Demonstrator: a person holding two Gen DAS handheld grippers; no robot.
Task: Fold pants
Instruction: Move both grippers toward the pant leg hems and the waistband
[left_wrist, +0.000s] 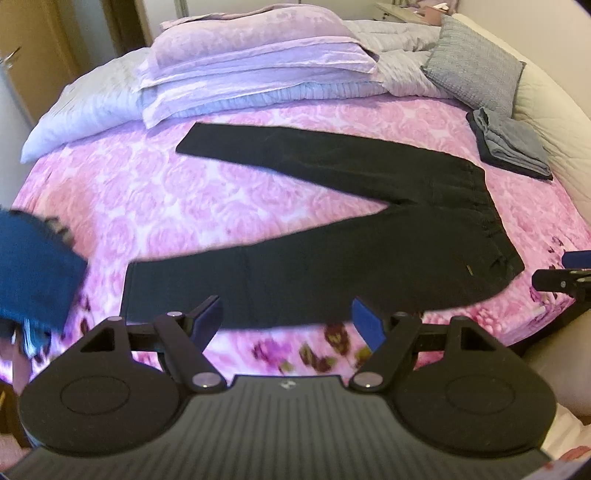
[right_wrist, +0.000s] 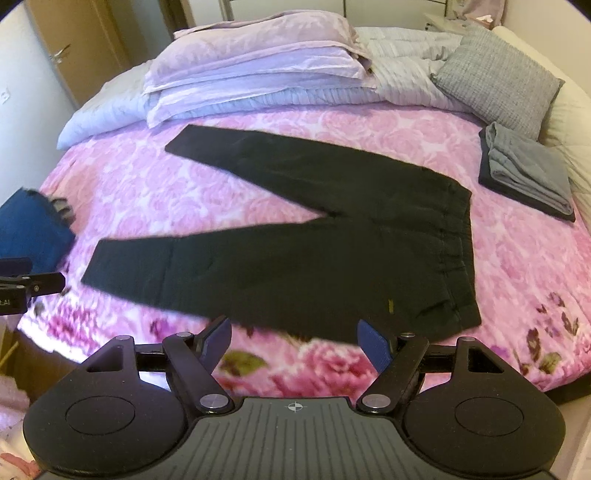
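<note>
Black pants lie flat on the pink floral bedspread, legs splayed in a V toward the left and the waistband at the right. My left gripper hovers open over the near leg's lower edge, with nothing between its blue pads. In the right wrist view the same pants fill the middle. There my right gripper stands open just short of the near leg, close to the waistband end, and holds nothing. Each gripper's tip shows at the edge of the other's view.
A folded stack of grey clothes sits at the right of the bed by a grey cushion. Lilac pillows and a quilt lie at the far side. A dark blue cloth lies at the bed's left edge.
</note>
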